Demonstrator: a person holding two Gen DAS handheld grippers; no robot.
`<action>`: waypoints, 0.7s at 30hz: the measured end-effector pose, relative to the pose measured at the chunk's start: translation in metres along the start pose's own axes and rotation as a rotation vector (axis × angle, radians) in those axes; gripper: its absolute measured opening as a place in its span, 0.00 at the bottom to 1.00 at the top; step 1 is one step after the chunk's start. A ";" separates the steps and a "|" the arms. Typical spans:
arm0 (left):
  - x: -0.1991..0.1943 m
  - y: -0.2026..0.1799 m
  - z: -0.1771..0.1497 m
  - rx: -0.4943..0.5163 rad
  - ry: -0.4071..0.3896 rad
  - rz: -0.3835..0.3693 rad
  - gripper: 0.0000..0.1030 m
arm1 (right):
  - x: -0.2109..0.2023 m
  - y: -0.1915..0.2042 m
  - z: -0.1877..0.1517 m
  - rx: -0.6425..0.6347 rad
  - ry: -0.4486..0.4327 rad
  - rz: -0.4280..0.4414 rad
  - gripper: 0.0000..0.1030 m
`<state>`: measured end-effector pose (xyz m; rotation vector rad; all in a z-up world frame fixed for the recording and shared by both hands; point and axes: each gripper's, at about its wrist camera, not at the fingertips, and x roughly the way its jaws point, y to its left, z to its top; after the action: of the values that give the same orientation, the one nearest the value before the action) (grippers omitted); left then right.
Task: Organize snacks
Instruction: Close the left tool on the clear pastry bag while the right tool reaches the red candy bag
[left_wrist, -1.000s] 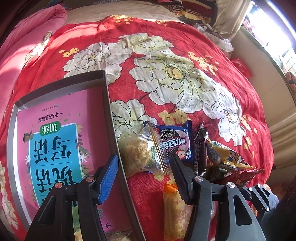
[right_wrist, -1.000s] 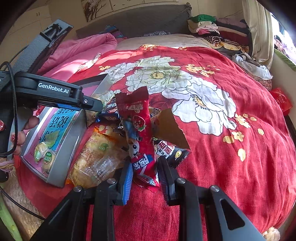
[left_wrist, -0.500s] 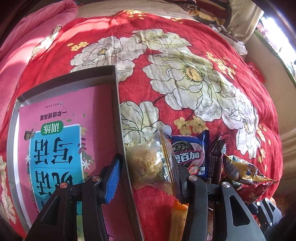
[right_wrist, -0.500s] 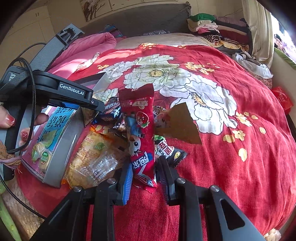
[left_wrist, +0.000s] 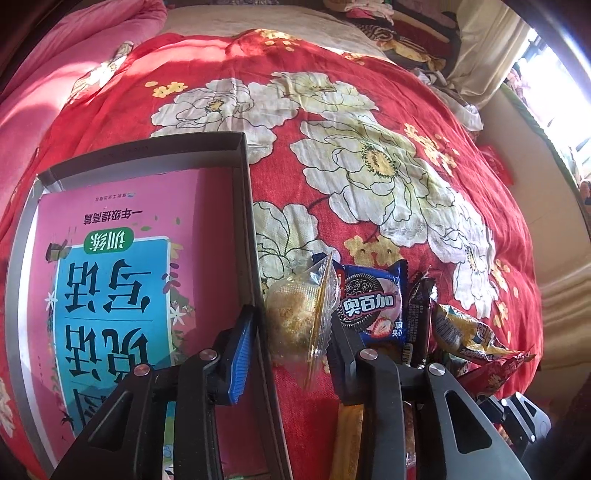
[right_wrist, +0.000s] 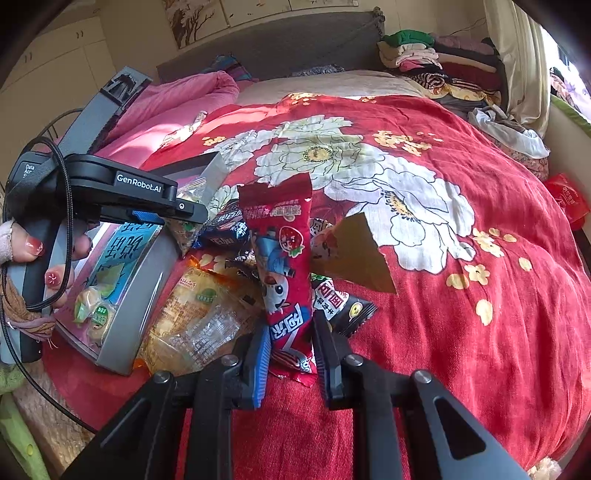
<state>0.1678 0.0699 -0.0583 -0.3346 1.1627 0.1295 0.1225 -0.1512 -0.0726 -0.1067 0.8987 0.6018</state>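
- Bedroom setting: the work surface is a bed under a red floral quilt (right_wrist: 424, 206), sunlit, with a pile of packets near its front edge beside a grey tray (left_wrist: 242, 206). The tray serves as the landmark below.
- Right claw (right_wrist: 290, 363): nearest the camera, to the right of the tray. Its fingers are clamped on the lower end of a red strawberry packet (right_wrist: 284, 258), which stands upright above the pile. Over the last second this packet has kept the same pose with only slight drift; the grasp appears secure.
- Left claw (left_wrist: 291, 339): at the tray's right wall. Over the last second it has advanced and narrowed onto the clear-wrapped floss cake (left_wrist: 295, 314). The right finger now touches the wrapper. The blue-padded finger sits at the tray wall, and contact on that side cannot be confirmed. Closure is judged incomplete.
- Just right of the cake lies a blue cookie packet (left_wrist: 373, 302), with a dark wrapper (left_wrist: 421, 314) beyond it.
- Inside the tray: a pink book (left_wrist: 122, 273) lines the floor and two green-labelled cakes (right_wrist: 94, 312) lie at its near end.
- Assessment: both claws are engaging items. Transfer into the tray is the likely next step, and the left blue finger risks snagging on the wall.
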 end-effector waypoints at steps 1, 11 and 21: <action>-0.002 0.000 -0.002 0.001 -0.002 -0.004 0.34 | -0.001 0.000 0.000 0.001 -0.002 0.000 0.22; -0.020 0.006 -0.013 0.008 -0.015 -0.068 0.28 | -0.011 0.004 0.002 -0.008 -0.020 0.007 0.18; -0.033 -0.009 -0.024 0.086 -0.038 -0.146 0.24 | -0.017 0.010 0.001 -0.025 -0.026 0.008 0.18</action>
<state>0.1365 0.0562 -0.0346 -0.3384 1.0990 -0.0413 0.1097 -0.1499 -0.0576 -0.1175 0.8669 0.6209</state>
